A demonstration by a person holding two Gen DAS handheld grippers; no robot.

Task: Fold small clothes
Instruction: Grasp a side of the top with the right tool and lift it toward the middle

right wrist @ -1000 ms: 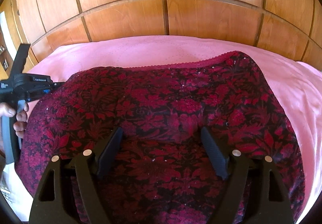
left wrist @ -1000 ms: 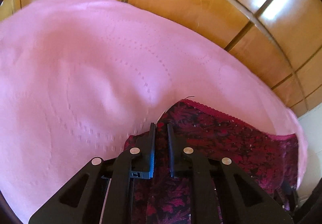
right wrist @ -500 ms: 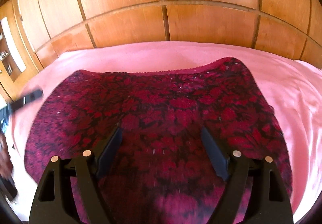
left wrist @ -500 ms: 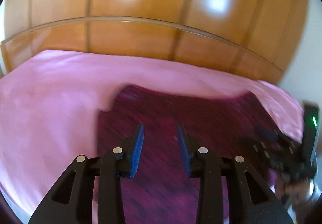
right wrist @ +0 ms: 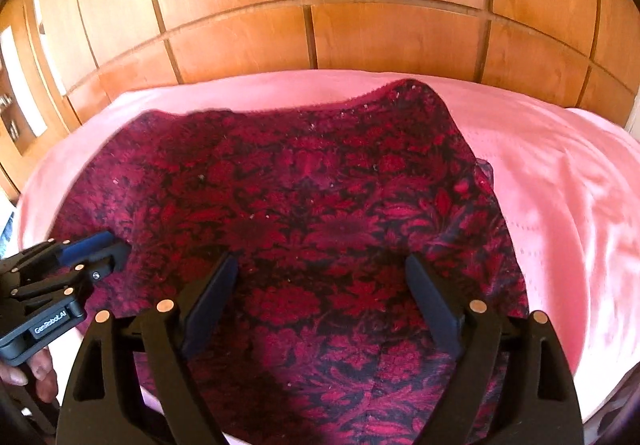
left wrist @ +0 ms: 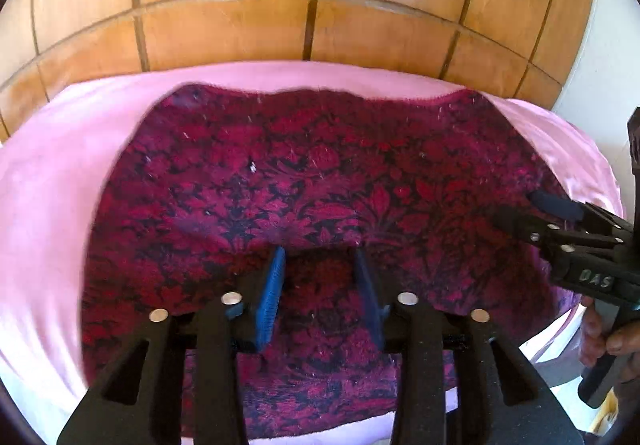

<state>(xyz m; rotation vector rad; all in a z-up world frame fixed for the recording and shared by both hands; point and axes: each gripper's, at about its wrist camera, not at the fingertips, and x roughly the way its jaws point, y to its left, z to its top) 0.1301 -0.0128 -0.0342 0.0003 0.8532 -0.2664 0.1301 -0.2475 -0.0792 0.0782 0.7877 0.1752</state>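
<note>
A: Where is the garment?

B: The dark red floral garment (left wrist: 320, 181) lies spread flat on the pink sheet (left wrist: 52, 181) of the bed. Its far edge, trimmed with a thin scalloped band, runs near the bed's far edge, just short of the wooden panelled wall (left wrist: 240, 29). Its near part reaches the bed's near edge.

A: And the left tongs?

B: The left tongs (left wrist: 320, 285) hover over the near middle of the cloth. The jaws stand partly apart with only fabric showing between them, and they grip nothing. In the right wrist view the same left tongs (right wrist: 98, 251) sit at the garment's left side near the bed's left edge.

A: The right tongs?

B: The right tongs (right wrist: 320, 293) are spread wide over the cloth, gripping nothing. From the left wrist view, the right tongs (left wrist: 532, 211) reach in over the garment's right side near the bed's right edge.

A: Any wrinkles?

B: The right side of the garment shows a small raised fold beside the sheet; the rest lies fairly smooth.
</note>
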